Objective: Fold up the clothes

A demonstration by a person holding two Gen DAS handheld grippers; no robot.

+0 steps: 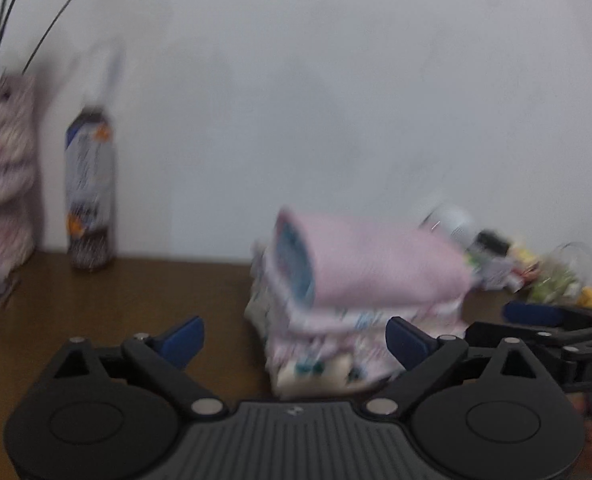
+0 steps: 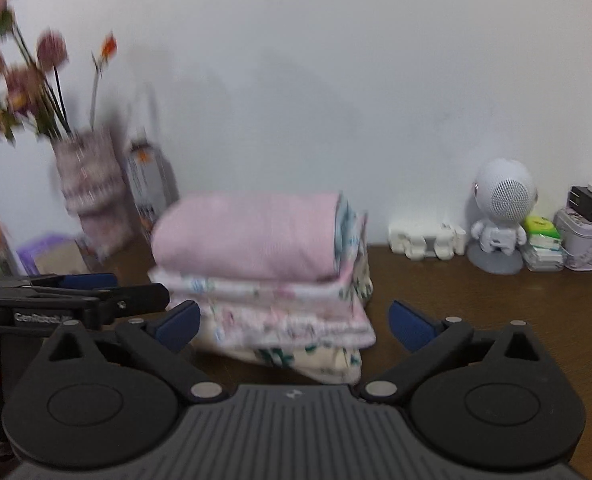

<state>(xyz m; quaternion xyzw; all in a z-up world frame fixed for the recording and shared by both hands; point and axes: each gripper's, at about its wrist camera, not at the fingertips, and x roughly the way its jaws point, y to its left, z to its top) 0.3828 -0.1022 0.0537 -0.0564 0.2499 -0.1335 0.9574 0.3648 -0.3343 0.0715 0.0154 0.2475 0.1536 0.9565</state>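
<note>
A stack of folded clothes (image 2: 264,276) sits on the brown table (image 2: 495,312), a plain pink piece (image 2: 248,236) on top of floral ones. In the left wrist view the same stack of folded clothes (image 1: 355,296) is blurred, just beyond my left gripper (image 1: 296,340), which is open and empty. My right gripper (image 2: 294,322) is open too, its blue fingertips (image 2: 409,326) flanking the near side of the stack without holding it. Each gripper shows in the other's view: right gripper (image 1: 535,314) at the right edge, left gripper (image 2: 92,282) at the left edge.
A vase of flowers (image 2: 88,184) and a bottle (image 1: 90,192) stand at the back left by the white wall. At the back right are a small white robot figure (image 2: 499,208), white blocks (image 2: 423,240), a tin (image 2: 587,240) and packets. Bare table lies to the right.
</note>
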